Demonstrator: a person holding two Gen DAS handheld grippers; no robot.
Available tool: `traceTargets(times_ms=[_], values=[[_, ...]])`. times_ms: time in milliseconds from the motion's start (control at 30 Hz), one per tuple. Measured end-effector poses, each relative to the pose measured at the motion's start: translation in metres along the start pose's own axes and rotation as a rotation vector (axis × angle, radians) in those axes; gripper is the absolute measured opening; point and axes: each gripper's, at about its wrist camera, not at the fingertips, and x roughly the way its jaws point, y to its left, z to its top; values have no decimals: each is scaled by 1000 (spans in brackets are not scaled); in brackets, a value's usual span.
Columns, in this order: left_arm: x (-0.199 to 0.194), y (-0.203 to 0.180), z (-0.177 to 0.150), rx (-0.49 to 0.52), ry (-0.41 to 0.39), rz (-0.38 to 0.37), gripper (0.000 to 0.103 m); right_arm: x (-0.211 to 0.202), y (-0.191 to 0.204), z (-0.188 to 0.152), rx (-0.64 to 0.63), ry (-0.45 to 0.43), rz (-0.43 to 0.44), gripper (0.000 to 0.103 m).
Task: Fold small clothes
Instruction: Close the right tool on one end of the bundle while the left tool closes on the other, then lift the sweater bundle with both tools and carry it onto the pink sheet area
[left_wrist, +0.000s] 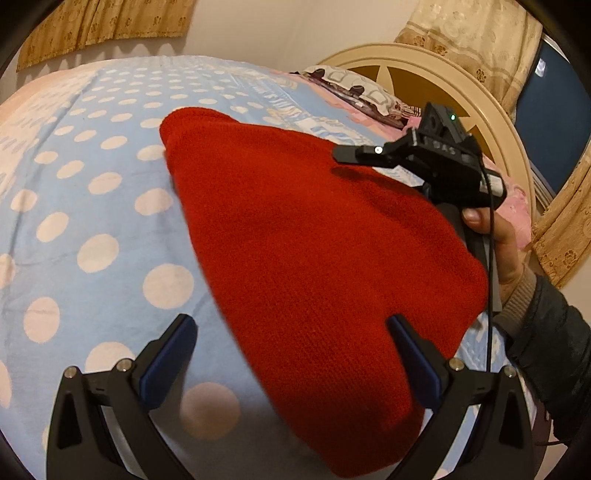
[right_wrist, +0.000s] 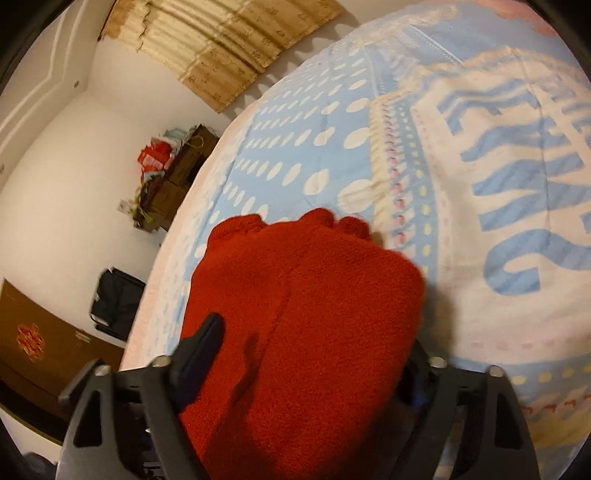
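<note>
A red knit garment (left_wrist: 306, 243) lies on a blue bedsheet with white dots (left_wrist: 92, 192). My left gripper (left_wrist: 291, 343) is open just above its near edge; the right finger (left_wrist: 410, 354) is over the red cloth, the left finger (left_wrist: 170, 354) over the sheet. In the left wrist view the right gripper (left_wrist: 354, 153) hovers over the garment's far right part, held by a hand. In the right wrist view my right gripper (right_wrist: 314, 350) is open, its jaws wide, and the red garment (right_wrist: 306, 317) fills the gap between them, hiding the right finger.
The bed has a round cream headboard (left_wrist: 461, 85) and a patterned pillow (left_wrist: 362, 92) at the far right. A white blanket panel with blue lettering (right_wrist: 517, 177) lies beyond the garment. Beside the bed stand a brown cabinet (right_wrist: 40, 343), a dark bag (right_wrist: 114, 302) and stacked boxes (right_wrist: 173, 170).
</note>
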Motion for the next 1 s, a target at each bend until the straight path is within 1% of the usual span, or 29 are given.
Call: traceTargets(times_ms=[67,100,167,233,300,367,500,567,633,667,733,800,833,900,1000], values=[[0,0,-1,4,-1,1,103,-5,-14,2,56,-7,26,48],[0,-1,-1,8,-1,3,103,-7,-21,3,88,-9,40,45],[-1,-2,-2,15,-1,7,103,-6,-29,4,121,-5,76,44],[-1,-3,-3,14,0,7,103,0,-23,5,80,29,82,44],[0,-3,-2,13,0,10,103,4,-22,6,66,44,88,44],[1,-5,-2,14,0,15,103,8,-22,8,71,44,103,44],[0,-9,-2,19,2,18,103,11,-17,7,42,32,99,44],[-2,-10,-4,22,3,17,103,11,-17,6,42,27,111,37],[-3,-12,-2,25,4,-7,92,14,-9,6,24,19,105,36],[-5,-13,-2,22,6,-25,83,15,-4,6,14,13,104,35],[-8,-17,-1,32,1,-21,75,13,3,6,9,-5,119,34],[-12,-20,-1,40,-2,-20,61,10,11,5,-1,-19,129,33],[-16,-19,0,34,0,-18,58,8,16,5,-8,-28,127,33],[-23,-21,2,30,-4,-16,48,3,23,4,-11,-46,129,32],[-39,-25,1,36,-15,-20,42,-6,34,2,-13,-73,146,32]])
